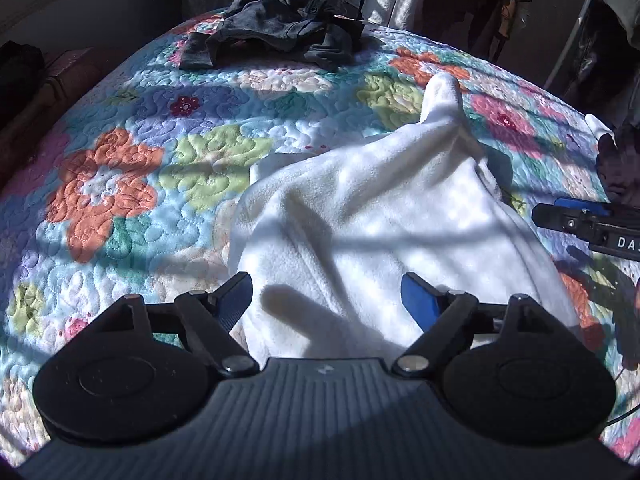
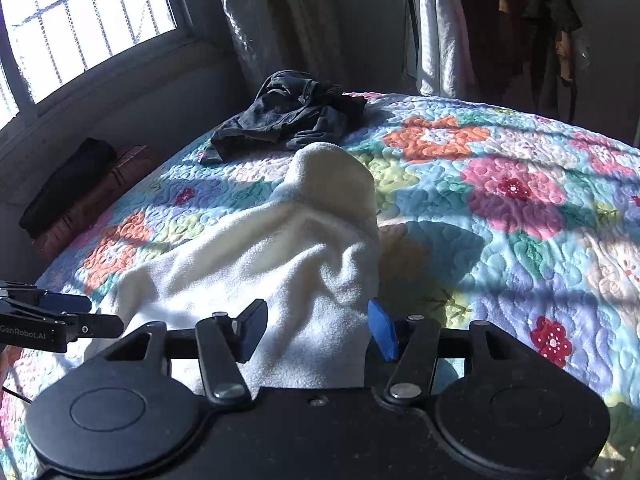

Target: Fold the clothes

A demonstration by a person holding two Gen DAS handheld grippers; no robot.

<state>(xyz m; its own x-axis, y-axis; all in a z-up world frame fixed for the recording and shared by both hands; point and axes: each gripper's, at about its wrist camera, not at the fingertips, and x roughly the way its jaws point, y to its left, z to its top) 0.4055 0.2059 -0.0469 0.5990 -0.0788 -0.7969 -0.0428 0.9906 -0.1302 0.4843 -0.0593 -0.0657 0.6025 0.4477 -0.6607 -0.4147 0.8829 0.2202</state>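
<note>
Floral quilt; tongs read "GenRobot.AI"

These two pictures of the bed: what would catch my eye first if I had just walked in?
First the floral quilt, bright with orange and pink flowers in patchy sunlight. On it, near the cameras, lies a white fleece garment, rumpled, with one end humped up; the left claw and the right claw are both open with it between their fingers. At the far end of the bed sits a crumpled dark garment.
</note>
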